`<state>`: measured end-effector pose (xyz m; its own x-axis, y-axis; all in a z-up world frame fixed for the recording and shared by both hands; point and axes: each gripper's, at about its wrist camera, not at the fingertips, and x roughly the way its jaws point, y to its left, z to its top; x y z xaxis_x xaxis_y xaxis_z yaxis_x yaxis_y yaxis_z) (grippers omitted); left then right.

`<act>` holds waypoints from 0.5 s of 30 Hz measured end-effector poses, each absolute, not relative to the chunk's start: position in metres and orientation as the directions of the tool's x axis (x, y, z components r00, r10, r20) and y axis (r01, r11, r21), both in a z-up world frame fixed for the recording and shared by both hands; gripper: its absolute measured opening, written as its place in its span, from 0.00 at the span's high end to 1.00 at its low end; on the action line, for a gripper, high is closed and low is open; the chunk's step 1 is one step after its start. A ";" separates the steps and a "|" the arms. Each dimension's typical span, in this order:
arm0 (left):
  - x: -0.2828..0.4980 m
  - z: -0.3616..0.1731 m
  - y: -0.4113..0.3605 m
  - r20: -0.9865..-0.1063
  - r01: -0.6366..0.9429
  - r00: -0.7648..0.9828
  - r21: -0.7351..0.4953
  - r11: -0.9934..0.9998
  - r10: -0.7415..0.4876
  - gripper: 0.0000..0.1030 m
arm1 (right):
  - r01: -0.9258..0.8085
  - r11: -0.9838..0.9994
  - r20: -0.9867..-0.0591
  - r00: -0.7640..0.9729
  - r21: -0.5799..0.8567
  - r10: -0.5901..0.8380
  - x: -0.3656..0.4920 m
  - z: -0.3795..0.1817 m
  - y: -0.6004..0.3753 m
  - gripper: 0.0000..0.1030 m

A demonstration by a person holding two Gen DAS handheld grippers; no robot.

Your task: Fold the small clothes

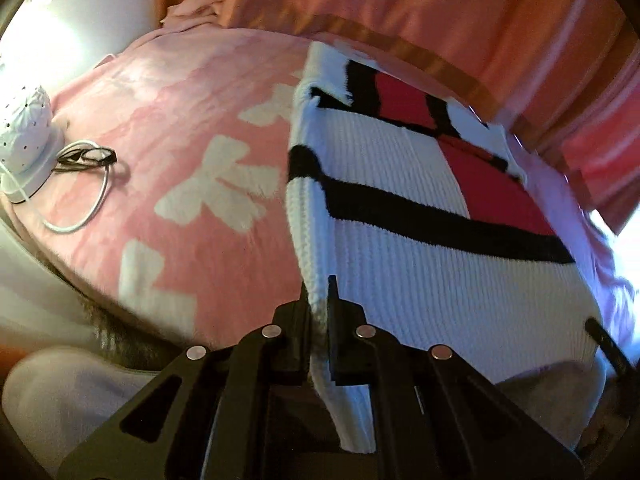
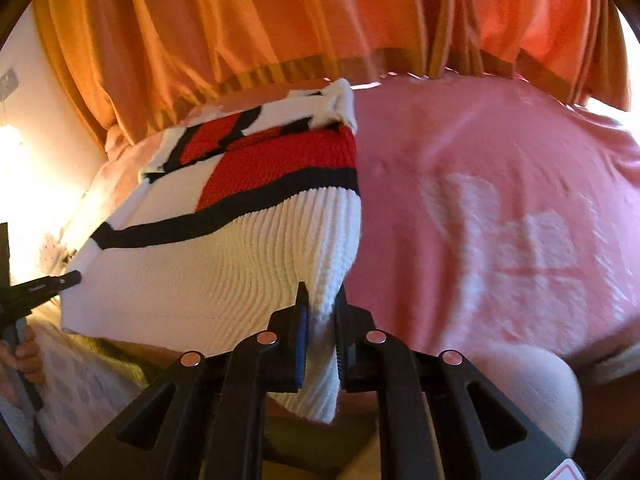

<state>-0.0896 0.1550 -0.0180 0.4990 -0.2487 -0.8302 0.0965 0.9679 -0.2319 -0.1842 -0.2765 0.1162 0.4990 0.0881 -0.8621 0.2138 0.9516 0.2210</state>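
The left gripper (image 1: pixel 319 312) pinches the knit sweater (image 1: pixel 420 264) hem at six o'clock. The right gripper (image 2: pixel 322 312) clamps its other corner, likely to fold it toward twelve.

Pretty warm-looking room: orange curtains (image 2: pixel 280 20) hang across the back, with daylight sneaking in under the hem at the right. The bed has a pink blanket (image 1: pixel 180 120) with white bow shapes. White wall (image 2: pixel 44 120) on the left, glowing from a bright lamp (image 1: pixel 24 136).
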 end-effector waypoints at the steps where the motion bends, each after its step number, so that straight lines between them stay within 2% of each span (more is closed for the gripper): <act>1: -0.102 -0.017 0.151 -0.835 0.112 0.492 -0.219 0.969 -0.246 0.95 | 0.217 0.951 -0.872 0.481 0.221 0.092 -0.195 0.115 -0.280 0.90; 4: -0.132 -0.006 0.149 -0.834 0.141 0.495 -0.201 0.969 -0.245 0.95 | 0.221 0.942 -0.876 0.465 0.252 0.125 -0.218 0.117 -0.284 0.90; 8: -0.149 0.041 0.151 -0.770 0.170 0.552 -0.273 0.947 -0.321 0.95 | 0.187 0.927 -0.818 0.547 0.326 0.177 -0.231 0.159 -0.284 0.90; 12: -0.112 0.092 0.147 -0.664 0.205 0.668 -0.270 0.941 -0.336 0.95 | 0.124 0.923 -0.707 0.682 0.365 0.188 -0.185 0.205 -0.300 0.90; 15: -0.055 0.103 0.137 -0.631 0.158 0.725 -0.237 0.959 -0.275 0.95 | 0.129 0.908 -0.676 0.710 0.399 0.196 -0.117 0.202 -0.324 0.90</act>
<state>-0.0551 0.1373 0.1025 0.7254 -0.2754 -0.6309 0.1579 0.9586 -0.2369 -0.1170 -0.3235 0.2019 0.7102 0.1959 -0.6762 0.1290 0.9080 0.3986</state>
